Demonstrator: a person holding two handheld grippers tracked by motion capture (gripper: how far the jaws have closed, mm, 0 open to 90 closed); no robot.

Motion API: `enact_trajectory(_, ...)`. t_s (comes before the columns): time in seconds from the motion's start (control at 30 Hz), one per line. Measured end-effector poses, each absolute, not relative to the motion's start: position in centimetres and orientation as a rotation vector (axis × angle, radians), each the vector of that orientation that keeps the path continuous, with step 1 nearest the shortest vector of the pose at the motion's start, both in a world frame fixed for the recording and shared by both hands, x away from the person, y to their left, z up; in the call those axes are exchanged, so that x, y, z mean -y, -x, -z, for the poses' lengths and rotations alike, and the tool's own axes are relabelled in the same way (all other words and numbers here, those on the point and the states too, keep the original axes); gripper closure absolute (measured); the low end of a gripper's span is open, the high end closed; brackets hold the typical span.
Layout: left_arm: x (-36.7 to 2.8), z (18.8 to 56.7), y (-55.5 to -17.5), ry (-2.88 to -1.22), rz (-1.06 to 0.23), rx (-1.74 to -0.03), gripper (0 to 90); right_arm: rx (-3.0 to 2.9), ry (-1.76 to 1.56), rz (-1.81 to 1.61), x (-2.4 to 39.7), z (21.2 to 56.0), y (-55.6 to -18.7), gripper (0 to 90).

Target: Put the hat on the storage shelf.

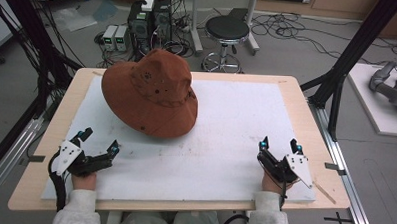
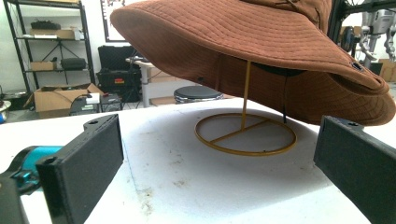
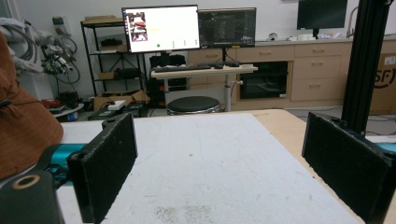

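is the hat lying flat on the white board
No, the brown hat sits raised on a thin gold wire stand, its brim clear of the white board.

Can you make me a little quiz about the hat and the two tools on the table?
1. True or false: the brown hat lies flat on the white board.
2. What holds the hat up? A) a gold wire stand B) a cardboard box C) a person's hand
3. Fill in: the jaws of the left tool and the right tool are both ____.

Key
1. False. The left gripper view shows it perched tilted on a stand, with its brim off the board.
2. A. A thin post rises from a ring base under the hat.
3. Open. Both tools rest near the front edge, holding nothing.
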State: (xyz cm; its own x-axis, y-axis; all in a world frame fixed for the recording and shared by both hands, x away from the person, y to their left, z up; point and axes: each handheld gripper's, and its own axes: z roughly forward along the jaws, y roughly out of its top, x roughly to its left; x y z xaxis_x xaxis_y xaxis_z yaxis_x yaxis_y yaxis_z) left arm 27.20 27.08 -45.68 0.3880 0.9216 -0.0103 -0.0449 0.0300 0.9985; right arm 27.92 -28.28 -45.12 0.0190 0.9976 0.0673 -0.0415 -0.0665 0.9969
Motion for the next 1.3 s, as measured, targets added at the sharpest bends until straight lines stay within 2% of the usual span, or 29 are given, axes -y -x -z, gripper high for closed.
enact_trajectory(1.3,-27.09,45.66,-27.19,-1.328,-0.925,-0.886,1.8,-1.158,-1.226,-1.292,28.09,45.22,-27.84,10.0)
